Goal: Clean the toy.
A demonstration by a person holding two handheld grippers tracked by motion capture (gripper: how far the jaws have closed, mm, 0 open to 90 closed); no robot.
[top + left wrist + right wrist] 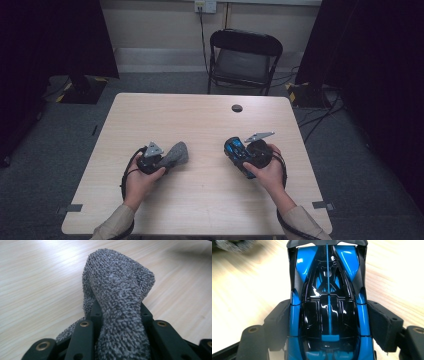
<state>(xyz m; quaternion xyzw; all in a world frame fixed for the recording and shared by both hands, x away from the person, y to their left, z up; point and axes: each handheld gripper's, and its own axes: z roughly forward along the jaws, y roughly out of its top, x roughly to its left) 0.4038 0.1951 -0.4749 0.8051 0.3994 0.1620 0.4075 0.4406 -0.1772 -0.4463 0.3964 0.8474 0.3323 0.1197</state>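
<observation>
A grey knitted cloth (176, 154) (117, 295) sticks out of my left gripper (162, 160), whose jaws are shut on it just above the light wooden table (200, 120). In the left gripper view the cloth bulges up between the two black jaws and hides their tips. A blue and black toy car (237, 152) (328, 302) sits lengthwise between the jaws of my right gripper (239, 156) (329, 322). Both pads (384, 325) press against its sides, so the gripper is shut on it. A hand holds each gripper near the table's front half.
A black folding chair (244, 57) stands beyond the table's far edge. A round dark cable hole (237, 108) lies near the far edge. Cables run over the grey floor at the right (320, 117). Dark curtains hang at both sides.
</observation>
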